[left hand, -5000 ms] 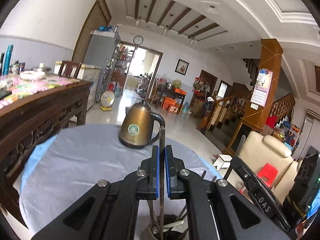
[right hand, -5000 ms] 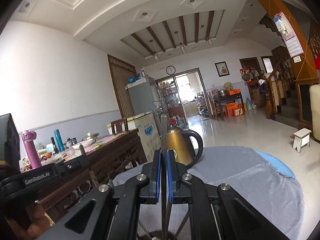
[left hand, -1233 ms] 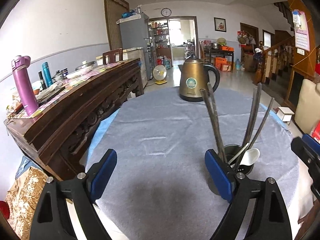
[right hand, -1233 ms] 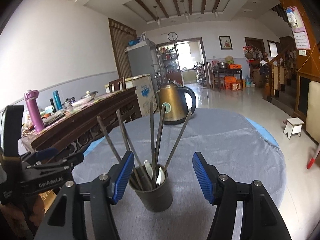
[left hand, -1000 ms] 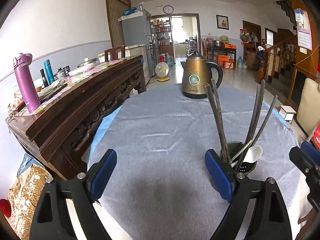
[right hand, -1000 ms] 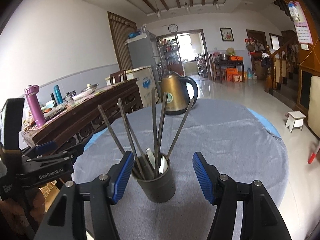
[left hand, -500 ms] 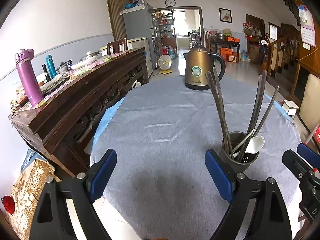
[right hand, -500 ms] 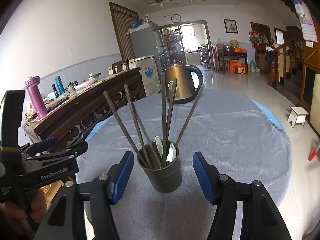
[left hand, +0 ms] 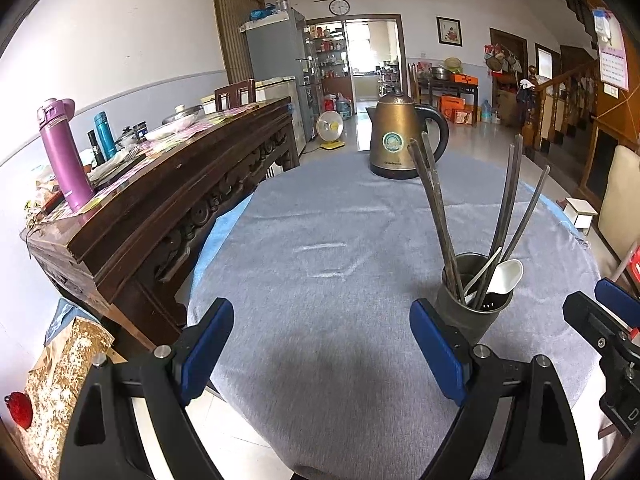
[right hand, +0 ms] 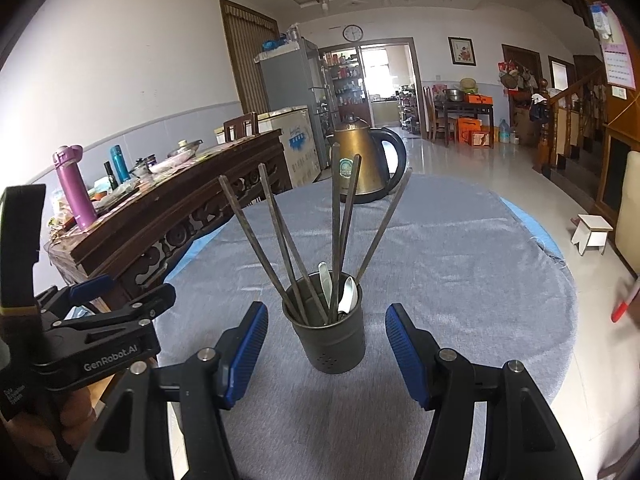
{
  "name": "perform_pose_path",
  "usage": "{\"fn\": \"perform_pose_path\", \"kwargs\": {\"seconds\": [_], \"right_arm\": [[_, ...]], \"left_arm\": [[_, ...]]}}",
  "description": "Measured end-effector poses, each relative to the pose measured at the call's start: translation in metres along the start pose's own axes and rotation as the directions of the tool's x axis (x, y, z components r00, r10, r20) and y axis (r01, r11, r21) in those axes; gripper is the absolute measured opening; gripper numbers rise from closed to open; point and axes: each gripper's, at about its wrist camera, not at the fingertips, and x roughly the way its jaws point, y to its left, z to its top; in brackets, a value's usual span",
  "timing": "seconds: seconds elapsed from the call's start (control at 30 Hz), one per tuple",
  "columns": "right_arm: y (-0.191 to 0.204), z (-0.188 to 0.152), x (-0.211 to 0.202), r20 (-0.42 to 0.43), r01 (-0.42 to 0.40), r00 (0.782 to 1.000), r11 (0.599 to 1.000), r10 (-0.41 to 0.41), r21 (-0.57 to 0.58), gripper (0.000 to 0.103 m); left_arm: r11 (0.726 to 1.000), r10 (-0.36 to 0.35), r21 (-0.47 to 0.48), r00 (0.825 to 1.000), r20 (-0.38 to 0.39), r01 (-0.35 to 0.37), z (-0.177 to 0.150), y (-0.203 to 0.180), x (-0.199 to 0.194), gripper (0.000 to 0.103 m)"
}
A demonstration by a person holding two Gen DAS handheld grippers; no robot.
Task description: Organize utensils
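A dark utensil cup (right hand: 334, 336) stands on the round table's grey cloth (right hand: 460, 272). Several metal chopsticks (right hand: 336, 232) and white spoons (right hand: 348, 296) stand in it. In the left wrist view the cup (left hand: 472, 304) is at the right, by my right blue pad. My right gripper (right hand: 324, 348) is open and empty, with the cup just beyond its pads. My left gripper (left hand: 320, 344) is open and empty over bare cloth left of the cup; it also shows in the right wrist view (right hand: 116, 304).
A gold kettle (left hand: 400, 140) stands at the far side of the table. A dark carved sideboard (left hand: 168, 184) with a purple flask (left hand: 64, 160) and dishes runs along the left. A white stool (right hand: 594, 232) and stairs lie to the right.
Five seconds ago each gripper was shut on a chopstick over the cup. Both are open now and have drawn back from the cup, a little more over the last second.
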Motion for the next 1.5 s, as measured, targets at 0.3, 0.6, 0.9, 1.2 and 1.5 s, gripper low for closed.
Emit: {"fn": "perform_pose_path", "kwargs": {"seconds": [0.3,0.6,0.9,1.2,1.5], "right_arm": [[0.008,0.000,-0.008,-0.003,0.007,1.000,1.000,-0.007,-0.002,0.065],[0.013,0.001,-0.014,0.001,0.025,1.000,1.000,-0.025,-0.013,0.065],[0.016,-0.001,0.001,-0.071,0.089,0.993,0.996,-0.090,-0.022,0.065],[0.013,-0.004,0.026,-0.158,0.179,0.970,0.983,-0.184,-0.045,0.065],[0.013,-0.003,0.030,-0.169,0.226,0.957,0.971,-0.235,-0.075,0.065]], "left_arm": [[1.000,-0.005,-0.009,1.000,0.010,0.005,-0.002,0.008,-0.010,0.090],[1.000,-0.009,-0.020,1.000,0.015,0.010,-0.003,0.013,-0.014,0.090],[1.000,-0.004,-0.027,1.000,0.011,0.004,-0.003,0.017,-0.009,0.090],[1.000,-0.003,-0.021,1.000,-0.017,0.003,-0.004,0.015,0.004,0.090],[1.000,-0.003,0.002,0.999,-0.037,0.003,-0.006,0.006,0.010,0.090]]}}
